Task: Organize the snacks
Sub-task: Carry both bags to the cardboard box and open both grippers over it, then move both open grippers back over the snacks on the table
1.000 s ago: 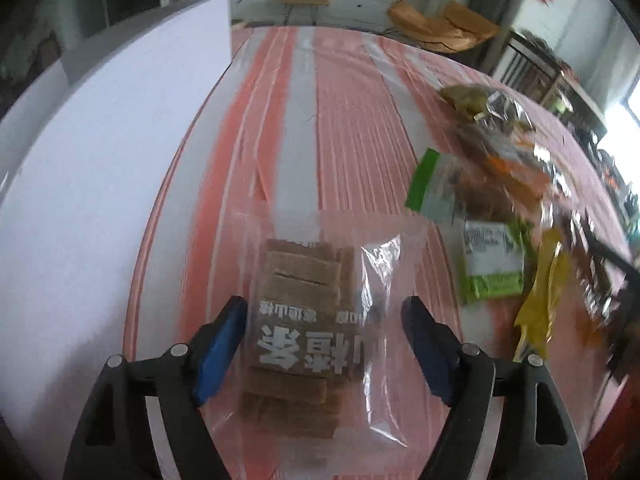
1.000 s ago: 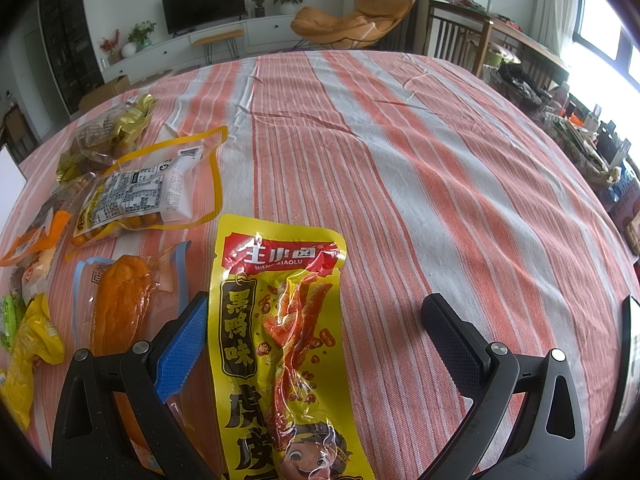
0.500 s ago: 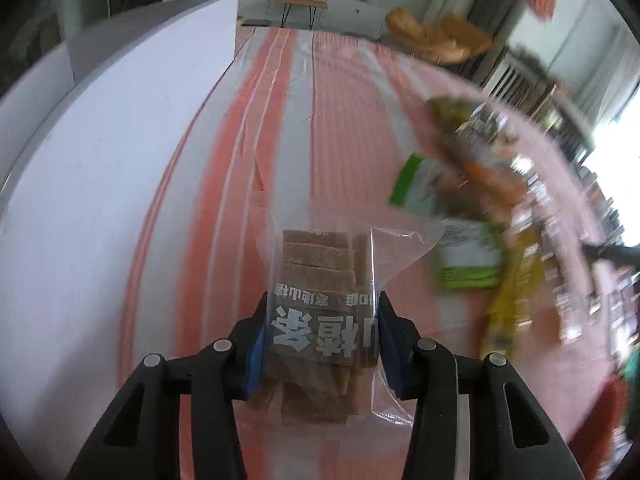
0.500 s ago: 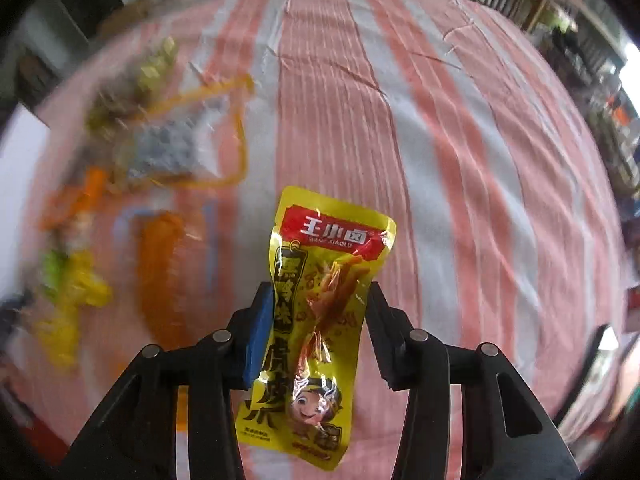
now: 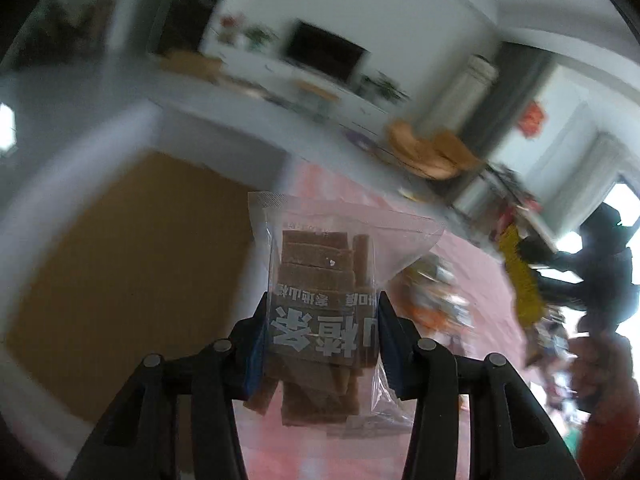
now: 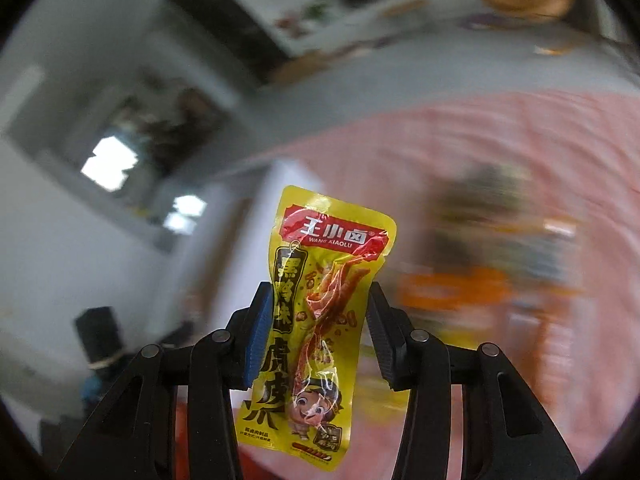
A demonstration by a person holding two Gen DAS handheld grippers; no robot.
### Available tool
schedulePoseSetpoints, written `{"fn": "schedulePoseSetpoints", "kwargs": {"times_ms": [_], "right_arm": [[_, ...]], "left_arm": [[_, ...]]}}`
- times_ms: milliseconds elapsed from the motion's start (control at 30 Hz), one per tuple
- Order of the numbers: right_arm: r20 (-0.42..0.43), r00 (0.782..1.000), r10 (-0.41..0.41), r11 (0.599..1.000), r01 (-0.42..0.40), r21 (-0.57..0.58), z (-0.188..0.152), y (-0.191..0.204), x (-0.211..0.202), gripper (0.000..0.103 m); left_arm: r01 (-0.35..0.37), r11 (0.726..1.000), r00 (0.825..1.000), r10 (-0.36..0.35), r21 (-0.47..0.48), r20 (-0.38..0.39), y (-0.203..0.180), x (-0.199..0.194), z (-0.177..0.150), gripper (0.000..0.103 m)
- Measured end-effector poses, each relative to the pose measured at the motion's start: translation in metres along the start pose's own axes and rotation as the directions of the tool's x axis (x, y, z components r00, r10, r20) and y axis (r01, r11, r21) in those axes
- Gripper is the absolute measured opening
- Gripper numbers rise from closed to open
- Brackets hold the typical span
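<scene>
My left gripper [image 5: 322, 334] is shut on a clear bag of brown snack bars [image 5: 320, 276] and holds it in the air above the striped tablecloth [image 5: 472, 264]. An open cardboard box [image 5: 132, 264] with a brown inside and white walls lies to the left of the bag. My right gripper [image 6: 318, 326] is shut on a yellow chicken-feet snack packet [image 6: 320, 280], lifted off the table. That packet and the right gripper also show at the right of the left wrist view [image 5: 520, 280].
Several snack packets lie blurred on the red-and-white striped cloth [image 6: 520, 152] to the right in the right wrist view [image 6: 492, 272] and right of centre in the left wrist view [image 5: 436, 296]. The white box wall [image 6: 256, 216] stands left of the yellow packet.
Both grippers closed on their packets and lifted them off the table. Both have swung up and to the left, and the open box has come into the left wrist view.
</scene>
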State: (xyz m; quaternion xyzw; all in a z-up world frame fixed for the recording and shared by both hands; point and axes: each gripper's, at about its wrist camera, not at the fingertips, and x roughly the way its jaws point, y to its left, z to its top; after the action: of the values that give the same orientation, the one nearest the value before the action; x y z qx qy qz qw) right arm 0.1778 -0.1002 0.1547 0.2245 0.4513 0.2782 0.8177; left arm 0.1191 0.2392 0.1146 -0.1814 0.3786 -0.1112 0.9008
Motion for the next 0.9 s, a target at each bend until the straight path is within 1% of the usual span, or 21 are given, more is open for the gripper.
{"fn": "schedulePoseSetpoints", "kwargs": {"times_ms": [33, 100, 133, 167, 200, 233, 267, 300, 367, 400, 467, 500, 567, 600, 633, 667, 700, 733, 767, 833, 900], "right_arm": [[-0.009, 0.999, 0.046, 0.999, -0.046, -0.022, 0.005, 0.027, 0.017, 0.048], [-0.033, 0.993, 0.116, 0.99, -0.118, -0.073, 0.011, 0.081, 0.052, 0.049], [-0.045, 0.989, 0.142, 0.985, -0.146, -0.091, 0.012, 0.103, 0.07, 0.049], [-0.067, 0.983, 0.173, 0.978, -0.18, -0.107, 0.013, 0.129, 0.093, 0.05], [-0.086, 0.978, 0.193, 0.972, -0.202, -0.117, 0.013, 0.146, 0.111, 0.052], [-0.102, 0.973, 0.205, 0.968, -0.217, -0.129, 0.011, 0.159, 0.127, 0.061], [-0.121, 0.971, 0.205, 0.965, -0.222, -0.141, 0.008, 0.173, 0.146, 0.074], [-0.133, 0.971, 0.2, 0.964, -0.219, -0.149, 0.006, 0.18, 0.159, 0.083], [-0.114, 0.977, 0.179, 0.967, -0.196, -0.162, -0.001, 0.182, 0.164, 0.082], [-0.101, 0.98, 0.169, 0.969, -0.184, -0.164, -0.005, 0.175, 0.16, 0.083], [-0.074, 0.987, 0.146, 0.973, -0.157, -0.171, -0.011, 0.152, 0.148, 0.083], [-0.053, 0.992, 0.112, 0.978, -0.12, -0.173, -0.012, 0.141, 0.141, 0.083], [0.0, 1.0, 0.029, 0.984, -0.029, -0.178, -0.015, 0.102, 0.124, 0.083], [0.022, 1.0, -0.014, 0.983, 0.018, -0.182, -0.02, 0.082, 0.112, 0.084], [0.046, 0.997, -0.067, 0.98, 0.075, -0.184, -0.027, 0.056, 0.1, 0.084], [0.068, 0.989, -0.128, 0.973, 0.139, -0.182, -0.034, 0.027, 0.087, 0.084], [0.091, 0.976, -0.197, 0.96, 0.211, -0.184, -0.043, -0.005, 0.074, 0.084], [0.111, 0.96, -0.257, 0.944, 0.274, -0.185, -0.048, -0.031, 0.063, 0.084], [0.132, 0.932, -0.337, 0.916, 0.357, -0.184, -0.062, -0.064, 0.047, 0.084], [0.142, 0.881, -0.451, 0.864, 0.471, -0.179, -0.093, -0.12, 0.01, 0.084], [0.121, 0.853, -0.507, 0.836, 0.521, -0.173, -0.127, -0.157, -0.017, 0.084]], "left_arm": [[-0.079, 0.997, 0.997, 0.079, -0.005, 0.023, 0.015, -0.01, 0.006, 0.047], [-0.205, 0.978, 0.978, 0.206, -0.033, 0.041, 0.046, -0.022, 0.013, 0.049], [-0.255, 0.966, 0.966, 0.257, -0.041, 0.04, 0.059, -0.023, 0.014, 0.058], [-0.312, 0.949, 0.949, 0.314, -0.048, 0.036, 0.071, -0.023, 0.014, 0.067], [-0.387, 0.92, 0.921, 0.388, -0.057, 0.025, 0.085, -0.021, 0.012, 0.07], [-0.422, 0.904, 0.905, 0.424, -0.063, 0.018, 0.092, -0.021, 0.008, 0.076], [-0.456, 0.887, 0.889, 0.458, -0.073, 0.019, 0.102, -0.021, 0.004, 0.078], [-0.458, 0.886, 0.887, 0.461, -0.077, 0.027, 0.107, -0.023, 0.0, 0.078], [-0.452, 0.889, 0.889, 0.456, -0.081, 0.038, 0.108, -0.024, -0.008, 0.078], [-0.447, 0.891, 0.891, 0.452, -0.083, 0.054, 0.105, -0.024, -0.013, 0.078], [-0.422, 0.904, 0.9, 0.427, -0.069, 0.087, 0.089, -0.025, -0.019, 0.079], [-0.403, 0.913, 0.909, 0.407, -0.058, 0.094, 0.081, -0.024, -0.018, 0.079], [-0.322, 0.947, 0.94, 0.322, -0.011, 0.111, 0.049, -0.025, -0.021, 0.079], [-0.275, 0.961, 0.955, 0.271, 0.022, 0.117, 0.028, -0.023, -0.025, 0.079], [-0.244, 0.969, 0.964, 0.237, 0.045, 0.118, 0.014, -0.025, -0.027, 0.08], [-0.187, 0.978, 0.978, 0.176, 0.089, 0.115, -0.01, -0.022, -0.034, 0.086], [-0.13, 0.982, 0.988, 0.116, 0.138, 0.105, -0.034, -0.018, -0.042, 0.09], [-0.099, 0.981, 0.992, 0.083, 0.165, 0.099, -0.048, -0.02, -0.046, 0.098], [-0.051, 0.975, 0.996, 0.034, 0.215, 0.084, -0.074, -0.011, -0.061, 0.103], [-0.002, 0.962, 0.999, -0.01, 0.274, 0.041, -0.102, 0.007, -0.075, 0.103], [0.024, 0.944, 0.999, -0.007, 0.33, -0.05, -0.129, 0.045, -0.098, 0.103]]}}
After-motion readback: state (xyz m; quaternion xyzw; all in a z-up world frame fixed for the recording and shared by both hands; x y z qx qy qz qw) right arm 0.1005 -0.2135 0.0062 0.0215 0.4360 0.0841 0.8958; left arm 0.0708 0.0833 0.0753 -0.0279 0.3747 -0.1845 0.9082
